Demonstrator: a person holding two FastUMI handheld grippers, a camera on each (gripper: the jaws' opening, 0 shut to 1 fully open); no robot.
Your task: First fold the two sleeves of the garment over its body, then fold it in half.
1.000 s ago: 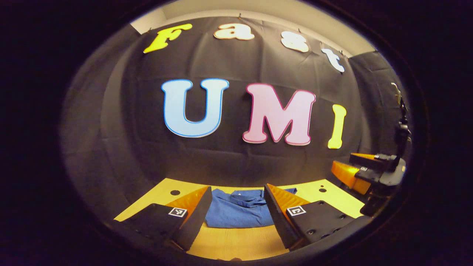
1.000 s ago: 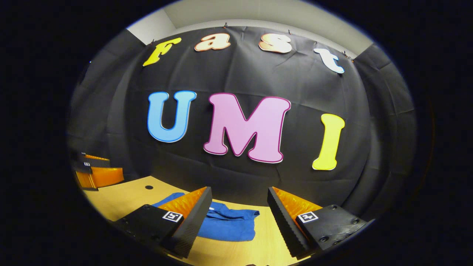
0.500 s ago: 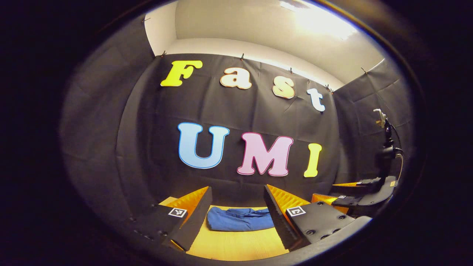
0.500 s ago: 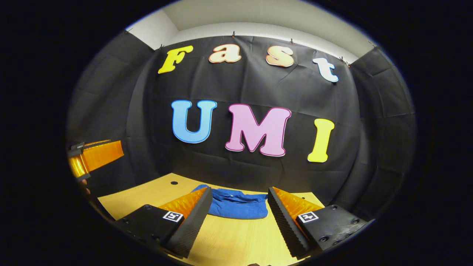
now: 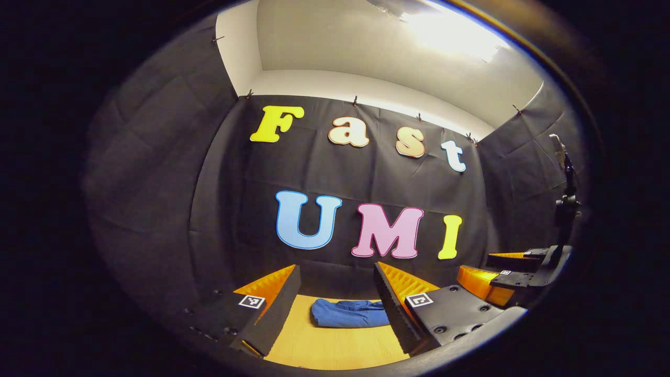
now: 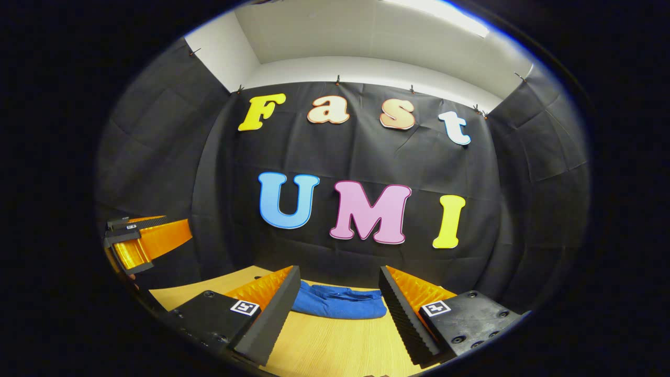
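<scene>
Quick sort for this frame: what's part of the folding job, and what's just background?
Part of the job:
- blue garment, lying folded in a compact bundle on the table
- left gripper, open, holding nothing
- right gripper, open, holding nothing

Just there:
- wooden table under the garment
- black cloth wall behind it
- stand at the booth's edge

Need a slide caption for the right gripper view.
Open right hand-held gripper faces the folded blue garment on the wooden table.
</scene>
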